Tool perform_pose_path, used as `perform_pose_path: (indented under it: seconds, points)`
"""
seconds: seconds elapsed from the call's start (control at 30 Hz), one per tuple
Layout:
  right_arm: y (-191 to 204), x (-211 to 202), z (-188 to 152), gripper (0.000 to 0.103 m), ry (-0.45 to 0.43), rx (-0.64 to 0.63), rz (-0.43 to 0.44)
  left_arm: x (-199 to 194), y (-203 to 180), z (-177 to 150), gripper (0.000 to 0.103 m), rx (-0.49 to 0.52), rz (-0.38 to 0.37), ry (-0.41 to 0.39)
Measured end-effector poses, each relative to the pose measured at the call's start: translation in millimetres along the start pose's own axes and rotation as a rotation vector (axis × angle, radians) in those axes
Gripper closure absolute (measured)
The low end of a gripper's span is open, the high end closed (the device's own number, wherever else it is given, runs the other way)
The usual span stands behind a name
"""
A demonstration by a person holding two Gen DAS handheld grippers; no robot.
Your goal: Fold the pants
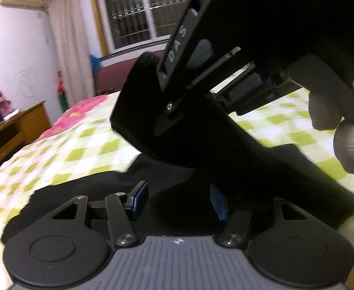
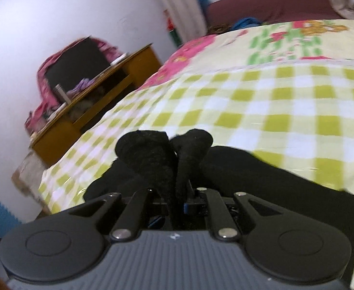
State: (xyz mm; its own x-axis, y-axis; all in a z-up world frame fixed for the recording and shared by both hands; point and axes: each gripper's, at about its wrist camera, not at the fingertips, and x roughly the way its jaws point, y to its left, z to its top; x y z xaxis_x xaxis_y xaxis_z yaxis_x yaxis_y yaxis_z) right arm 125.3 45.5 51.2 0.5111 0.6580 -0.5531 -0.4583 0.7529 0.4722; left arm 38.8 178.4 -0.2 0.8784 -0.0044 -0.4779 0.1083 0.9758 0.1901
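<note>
Pants [image 2: 261, 183] on checkered bed [image 2: 273, 101], long axis unclear, mostly hidden. Right tool [image 2: 177, 191] clamped on bunched pants fabric. Left tool [image 1: 179, 199] jaws apart, fabric btwn them; grip unclear.

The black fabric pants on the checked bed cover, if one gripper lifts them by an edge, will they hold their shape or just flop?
Probably flop: the black fabric pants bunch into soft lumps where the right gripper pinches them. They look light, draping flat on the green-and-white checked bed cover. Slipping seems unlikely, since the fabric looks matte.
</note>
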Motion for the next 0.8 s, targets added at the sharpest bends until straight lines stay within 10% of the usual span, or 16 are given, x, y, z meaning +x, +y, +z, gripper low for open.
perform_pose_path:
  seconds: [0.57, 0.8]
  points:
    - [82, 84, 42, 0.093, -0.065, -0.032, 0.153, 6, 93, -23, 0.033, -0.094, 0.171, 0.028]
    - [117, 175, 1, 0.086, 0.145, -0.152, 0.137, 6, 115, -58, 0.033, -0.122, 0.256, 0.16]
